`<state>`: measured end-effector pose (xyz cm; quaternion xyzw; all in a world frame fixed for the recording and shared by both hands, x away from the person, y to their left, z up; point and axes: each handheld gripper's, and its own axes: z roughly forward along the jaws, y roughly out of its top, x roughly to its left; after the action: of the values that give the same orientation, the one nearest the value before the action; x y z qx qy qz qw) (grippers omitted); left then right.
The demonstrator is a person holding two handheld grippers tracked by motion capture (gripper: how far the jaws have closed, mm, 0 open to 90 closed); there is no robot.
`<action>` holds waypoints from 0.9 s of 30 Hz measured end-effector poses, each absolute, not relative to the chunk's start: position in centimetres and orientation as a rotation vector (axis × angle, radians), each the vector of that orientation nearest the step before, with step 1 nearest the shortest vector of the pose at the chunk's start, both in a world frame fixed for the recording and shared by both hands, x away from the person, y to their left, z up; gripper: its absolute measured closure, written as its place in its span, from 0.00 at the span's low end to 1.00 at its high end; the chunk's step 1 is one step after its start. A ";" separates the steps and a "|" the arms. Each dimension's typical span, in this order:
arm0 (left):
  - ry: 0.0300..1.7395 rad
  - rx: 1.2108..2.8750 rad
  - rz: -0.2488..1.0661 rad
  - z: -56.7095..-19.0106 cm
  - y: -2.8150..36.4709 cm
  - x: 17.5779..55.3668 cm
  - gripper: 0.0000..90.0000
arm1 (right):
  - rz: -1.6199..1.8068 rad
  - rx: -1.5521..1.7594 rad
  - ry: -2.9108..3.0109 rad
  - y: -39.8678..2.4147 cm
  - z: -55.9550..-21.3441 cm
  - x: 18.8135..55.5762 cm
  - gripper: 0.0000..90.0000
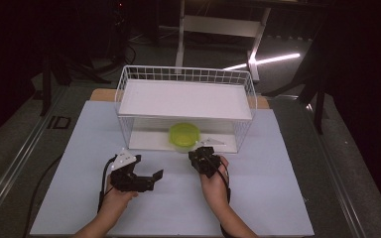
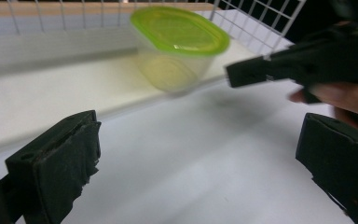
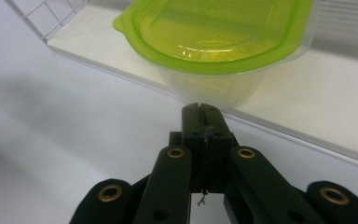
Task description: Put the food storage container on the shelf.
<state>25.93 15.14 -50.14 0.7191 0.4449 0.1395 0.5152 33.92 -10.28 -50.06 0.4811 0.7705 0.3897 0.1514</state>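
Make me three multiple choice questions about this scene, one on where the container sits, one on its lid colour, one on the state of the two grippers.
1. Where does the container sit?
A. on the lower shelf of the wire rack
B. on the rack's top shelf
C. on the table, outside the rack

2. What colour is the lid?
A. red
B. yellow-green
C. blue

3. How do the jaws stand?
A. both grippers open
B. left gripper shut, right gripper open
C. left gripper open, right gripper shut

Answers:
1 A, the high view shows it under the top shelf, at the front edge of the bottom board.
2 B, both gripper views show it bright yellow-green.
3 C, the left jaws stand wide apart, the right jaws meet with nothing between.
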 end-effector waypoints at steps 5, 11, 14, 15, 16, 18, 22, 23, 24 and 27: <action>1.071 1.694 0.354 -50.9 15.7 25.1 0.01 | 1.110 1.394 2.204 -9.8 -50.6 34.8 1.00; 1.037 1.714 0.399 -51.0 16.1 24.6 0.01 | 1.102 1.414 2.189 -9.0 -50.9 36.1 1.00; 1.041 1.707 0.392 -51.1 16.1 24.6 0.01 | 1.114 1.427 2.174 -8.7 -50.8 36.5 1.00; 1.039 1.716 0.394 -51.1 16.0 24.6 0.01 | 1.117 1.427 2.169 -8.5 -50.7 36.6 0.99; 1.036 1.713 0.393 -51.1 16.0 24.6 0.01 | 1.112 1.416 2.166 -8.3 -50.6 36.7 0.99; 1.038 1.721 0.391 -51.2 15.9 24.7 0.01 | 1.113 1.418 2.164 -8.1 -50.6 36.9 0.99; 1.038 1.711 0.384 -51.2 15.9 24.7 0.01 | 1.115 1.437 2.155 -7.8 -50.7 37.6 0.98; 1.038 1.711 0.384 -51.2 15.9 24.7 0.01 | 1.115 1.437 2.155 -7.8 -50.7 37.6 0.98; 1.033 1.705 0.387 -51.2 15.9 24.6 0.01 | 1.117 1.440 2.154 -7.7 -50.7 37.8 0.98; 1.020 1.710 0.400 -51.1 15.8 24.4 0.01 | 1.120 1.449 2.151 -7.4 -50.6 38.3 0.98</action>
<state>24.45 15.78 -51.14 0.7154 0.4269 0.1675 0.5271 38.34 -7.38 -50.64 0.5064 0.7520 0.3914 0.1578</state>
